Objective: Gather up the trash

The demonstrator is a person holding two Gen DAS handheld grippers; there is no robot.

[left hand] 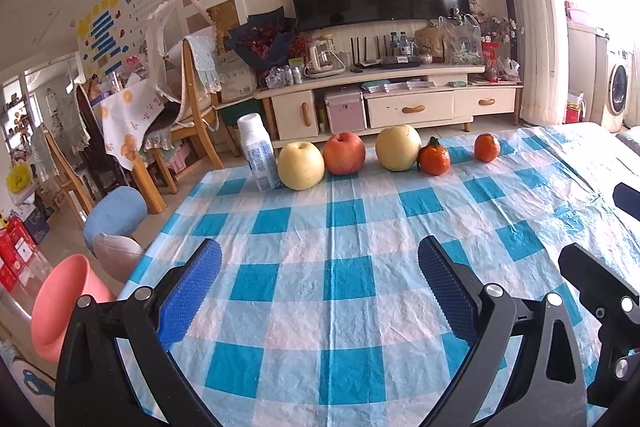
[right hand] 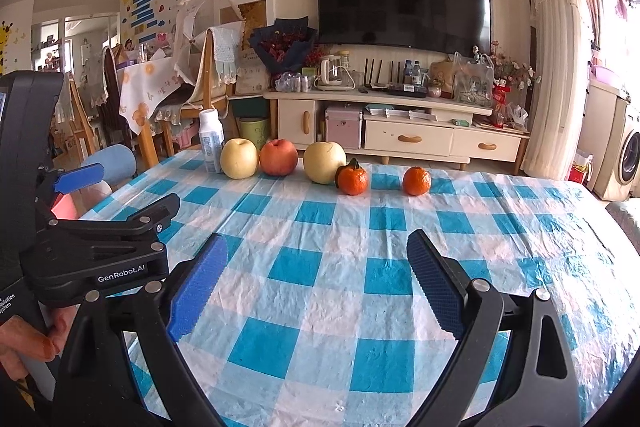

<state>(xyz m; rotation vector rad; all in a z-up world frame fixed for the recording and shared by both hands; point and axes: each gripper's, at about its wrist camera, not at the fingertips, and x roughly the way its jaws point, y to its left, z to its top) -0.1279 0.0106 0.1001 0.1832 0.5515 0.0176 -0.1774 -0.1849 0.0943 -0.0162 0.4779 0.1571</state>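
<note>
White bottle (left hand: pixel 258 154) upright at far left of counter (left hand: pixel 344 255), well apart from both tongs.

Just right of bottle, in a row along the far edge: pale pear (left hand: pixel 301 165) touching it, red apple (left hand: pixel 344 153), second pear (left hand: pixel 398 148), leafed tangerine (left hand: pixel 433 158), plain tangerine (left hand: pixel 487 147). Pink bin (left hand: pixel 60 307) beside counter's left edge. Nothing between tongs and bottle. Left tongs (left hand: pixel 320 291) and right tongs (right hand: pixel 316 283) spread wide over checked cloth, holding nothing.
</note>
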